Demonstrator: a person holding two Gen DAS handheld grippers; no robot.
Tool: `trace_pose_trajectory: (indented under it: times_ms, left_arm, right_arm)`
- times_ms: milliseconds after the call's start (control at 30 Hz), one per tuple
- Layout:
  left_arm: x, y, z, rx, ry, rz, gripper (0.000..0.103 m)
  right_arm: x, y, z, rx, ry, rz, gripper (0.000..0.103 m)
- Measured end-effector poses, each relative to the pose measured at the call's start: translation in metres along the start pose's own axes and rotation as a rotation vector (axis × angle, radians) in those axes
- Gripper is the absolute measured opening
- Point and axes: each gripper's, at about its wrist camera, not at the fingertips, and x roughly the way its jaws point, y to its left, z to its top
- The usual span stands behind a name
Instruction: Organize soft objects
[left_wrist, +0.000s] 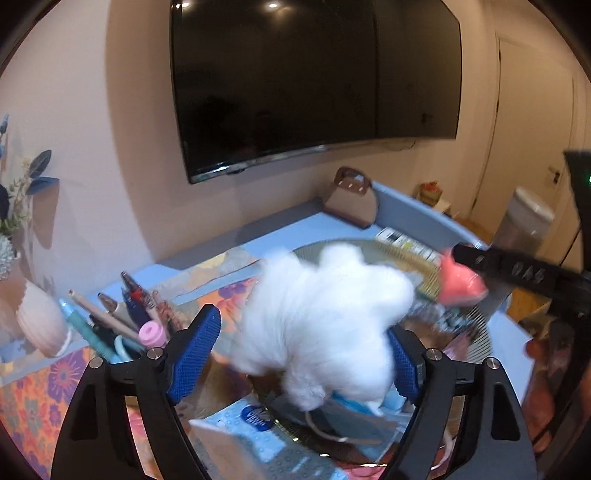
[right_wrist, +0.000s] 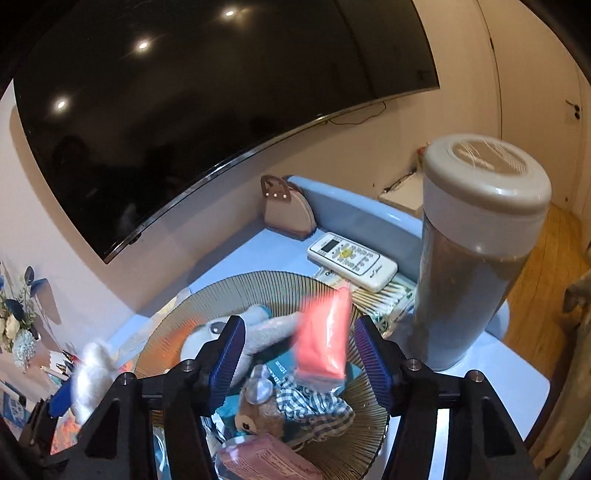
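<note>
Fluff (left_wrist: 317, 314), white and blurred, sits between left gripper (left_wrist: 301, 350) pads over the bowl (right_wrist: 258, 291); jaws spread, left pad clear of it, right pad contact unclear. Right gripper (right_wrist: 299, 356) also spread, pink pouch (right_wrist: 325, 336) blurred between its pads, touching neither. Bowl holds plush toys, checked cloth.

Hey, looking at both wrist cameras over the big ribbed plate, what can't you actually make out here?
- Left wrist view: the white fluffy toy is motion-blurred, so its shape and any contact with the left claw are unclear; it hides most of the ribbed plate.
- Right wrist view: the pink packet is smeared between the right claw fingers; grip unclear.
- Right wrist view: the pink wrapped pack is cut off by the bottom edge, print unreadable.
</note>
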Motion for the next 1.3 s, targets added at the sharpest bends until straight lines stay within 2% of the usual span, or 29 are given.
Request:
trace_pose_trajectory:
  times_ms: [200, 333, 400, 500, 567, 667, 767, 833, 867, 1000, 1100, 1300]
  left_arm:
    - [-0.025, 0.017, -0.016, -0.031, 0.003, -0.024, 0.082]
    - [-0.07, 0.048, -0.032, -0.077, -0.04, -0.001, 0.083]
    - [-0.092, 0.067, -0.04, -0.102, -0.062, 0.017, 0.089]
    - [-0.134, 0.108, -0.061, -0.169, -0.097, 0.113, 0.09]
    - [-0.162, 0.143, -0.077, -0.231, -0.098, 0.183, 0.09]
    - [-0.212, 0.191, -0.106, -0.302, -0.119, 0.323, 0.09]
    - [-0.24, 0.225, -0.134, -0.344, -0.106, 0.437, 0.102]
    - [-0.237, 0.244, -0.157, -0.347, -0.029, 0.528, 0.102]
    - [-0.234, 0.25, -0.166, -0.346, -0.014, 0.546, 0.102]
    - [-0.214, 0.269, -0.207, -0.376, -0.046, 0.548, 0.102]
    - [-0.19, 0.275, -0.225, -0.37, -0.061, 0.537, 0.102]
    - [-0.158, 0.278, -0.247, -0.422, -0.059, 0.5, 0.102]
  right_arm:
    - [-0.027, 0.011, -0.019, -0.018, -0.006, 0.032, 0.062]
    - [-0.056, 0.044, -0.04, -0.08, -0.022, 0.086, 0.065]
    - [-0.069, 0.071, -0.054, -0.142, -0.029, 0.129, 0.065]
    - [-0.087, 0.113, -0.077, -0.232, -0.031, 0.191, 0.069]
    - [-0.095, 0.142, -0.096, -0.282, -0.017, 0.236, 0.083]
    - [-0.099, 0.182, -0.128, -0.359, 0.008, 0.301, 0.083]
    - [-0.093, 0.231, -0.173, -0.47, 0.043, 0.342, 0.083]
    - [-0.085, 0.259, -0.206, -0.517, 0.069, 0.37, 0.084]
    - [-0.079, 0.27, -0.221, -0.538, 0.074, 0.374, 0.084]
    - [-0.061, 0.304, -0.278, -0.654, 0.039, 0.359, 0.084]
    - [-0.052, 0.315, -0.294, -0.707, 0.003, 0.328, 0.084]
    - [-0.032, 0.31, -0.298, -0.673, 0.0, 0.328, 0.084]
